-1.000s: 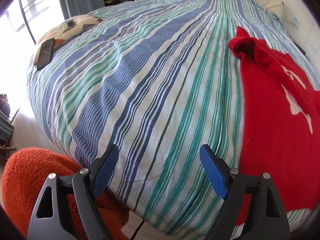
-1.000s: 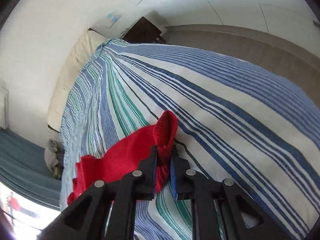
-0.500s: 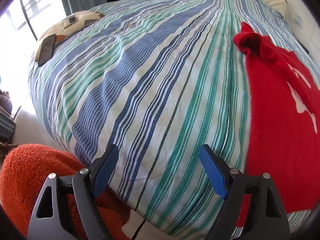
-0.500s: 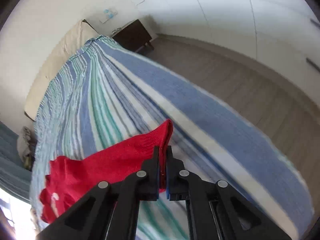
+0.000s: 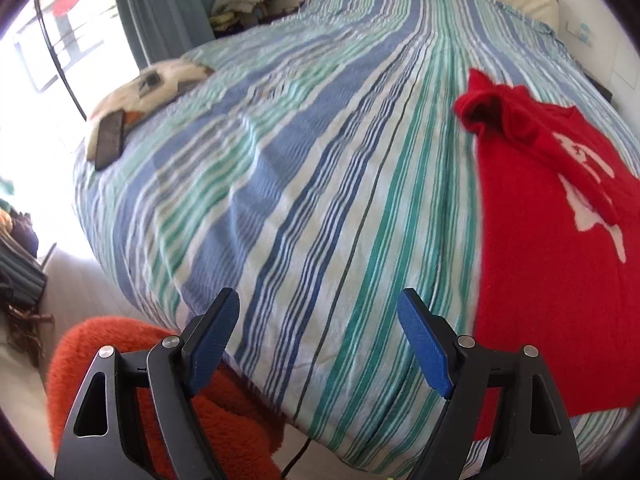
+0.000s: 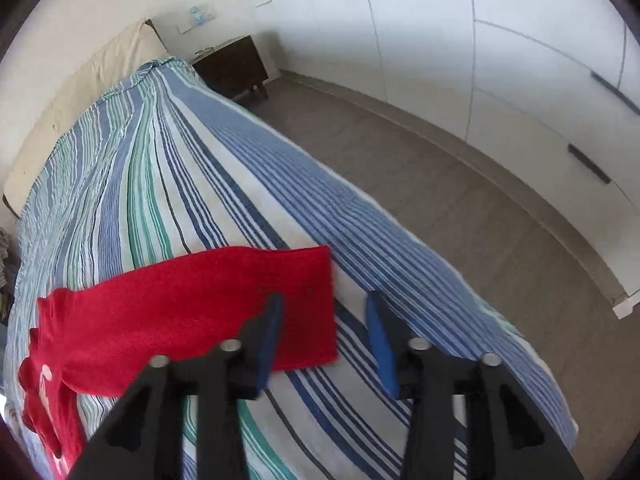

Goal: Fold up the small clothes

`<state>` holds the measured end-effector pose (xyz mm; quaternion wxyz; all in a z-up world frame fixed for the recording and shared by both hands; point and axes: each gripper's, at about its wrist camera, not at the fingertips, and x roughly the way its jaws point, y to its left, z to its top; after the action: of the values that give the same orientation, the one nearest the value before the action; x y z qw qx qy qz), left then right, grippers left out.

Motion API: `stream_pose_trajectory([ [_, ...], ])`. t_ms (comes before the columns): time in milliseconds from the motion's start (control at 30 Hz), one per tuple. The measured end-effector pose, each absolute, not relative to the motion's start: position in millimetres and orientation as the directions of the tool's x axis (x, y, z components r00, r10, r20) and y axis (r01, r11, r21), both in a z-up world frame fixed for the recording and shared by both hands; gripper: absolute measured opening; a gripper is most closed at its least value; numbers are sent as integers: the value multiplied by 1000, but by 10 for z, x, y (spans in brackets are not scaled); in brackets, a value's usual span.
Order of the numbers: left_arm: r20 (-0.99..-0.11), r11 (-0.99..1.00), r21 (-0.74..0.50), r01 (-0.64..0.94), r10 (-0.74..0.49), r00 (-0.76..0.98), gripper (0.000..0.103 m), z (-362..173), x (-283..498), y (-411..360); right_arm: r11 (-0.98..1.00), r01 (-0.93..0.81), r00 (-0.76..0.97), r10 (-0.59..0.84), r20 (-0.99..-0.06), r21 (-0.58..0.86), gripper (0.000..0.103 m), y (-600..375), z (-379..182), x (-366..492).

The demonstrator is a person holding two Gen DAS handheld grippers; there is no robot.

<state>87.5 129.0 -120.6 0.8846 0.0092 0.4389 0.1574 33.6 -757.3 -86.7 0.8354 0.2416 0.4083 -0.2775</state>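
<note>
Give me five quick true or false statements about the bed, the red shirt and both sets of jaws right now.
1. The red shirt lies on the striped bedspread. True.
2. The right gripper is clamped on the shirt. False: its jaws have just been opening, with nothing pinched.
3. The left gripper is open and empty. True.
4. A phone lies on a pillow. True.
5. The shirt is plain, with no print. False: it has white markings.
</note>
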Motion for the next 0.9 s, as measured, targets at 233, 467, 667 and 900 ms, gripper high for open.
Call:
stream_pose_trajectory([
  [233,-653,960,140,243,-95,752,96,-277,1380,288,861,461,672,-183,-717,213,63,-6818,-351,-325],
  [467,-754,659,420,624,-129,644,82,-884,2089,-949,883,273,707,85,-702,382,64,-5853,-590,-724],
  [667,-762,613,459,644,-101,640,72,-1331,2155,-1407,944,142,677,127,-725,298,64,-5460,-662,-727],
  [900,-769,967,5,257,-161,619,0,-803,2808,-237,966,64,652,149,-743,250,64,-5248,-727,-684],
])
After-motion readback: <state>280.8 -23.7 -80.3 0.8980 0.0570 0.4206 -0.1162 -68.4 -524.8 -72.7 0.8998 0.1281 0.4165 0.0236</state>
